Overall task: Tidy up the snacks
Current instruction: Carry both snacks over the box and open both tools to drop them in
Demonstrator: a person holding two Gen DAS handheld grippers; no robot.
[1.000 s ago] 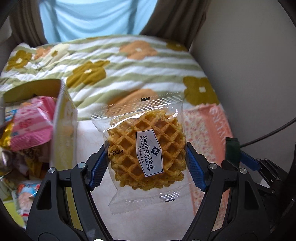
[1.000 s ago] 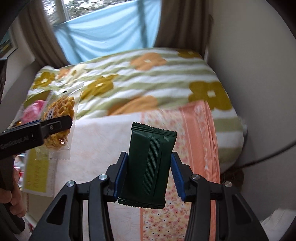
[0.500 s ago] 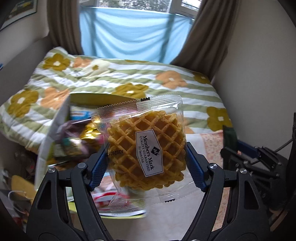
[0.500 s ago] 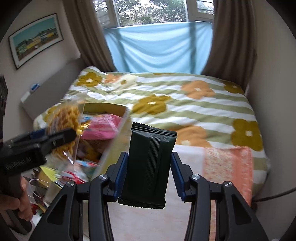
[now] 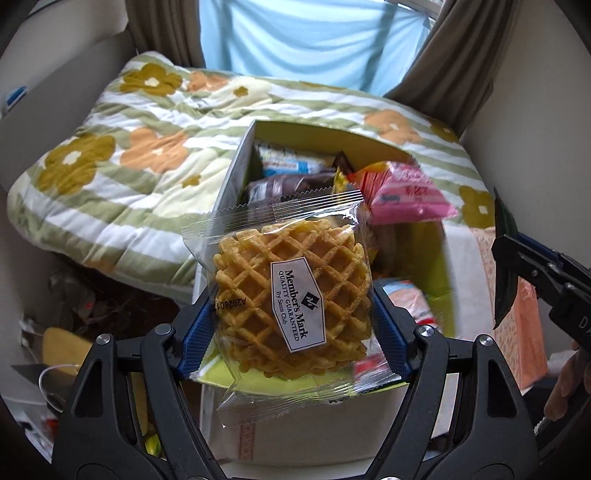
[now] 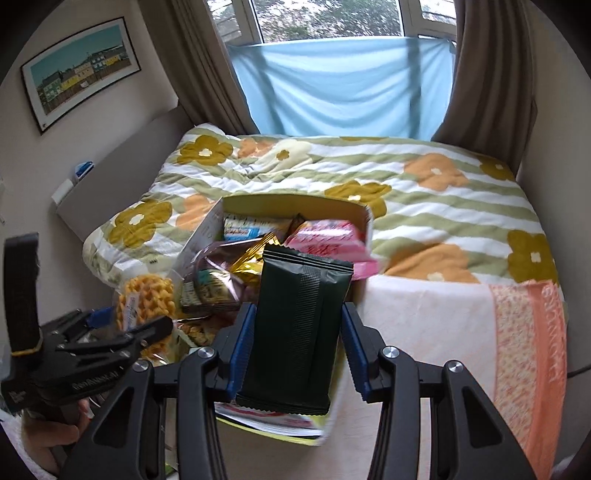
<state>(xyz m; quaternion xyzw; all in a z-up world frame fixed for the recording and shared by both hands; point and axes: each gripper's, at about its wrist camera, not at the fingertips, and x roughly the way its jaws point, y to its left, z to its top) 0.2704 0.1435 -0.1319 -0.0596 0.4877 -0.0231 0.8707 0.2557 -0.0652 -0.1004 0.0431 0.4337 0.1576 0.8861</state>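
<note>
Snack box [image 5: 236,173] now under both claws.

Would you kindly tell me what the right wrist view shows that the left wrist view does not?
Only the right wrist view shows the framed picture on the wall and the window panes. Only the left wrist view shows the waffle pack's label and the floor clutter. Both show the snack box, the quilt, the blue cloth, the waffle and the green pack.

Glossy clear plastic waffle wrapper [image 5: 291,295]
</note>
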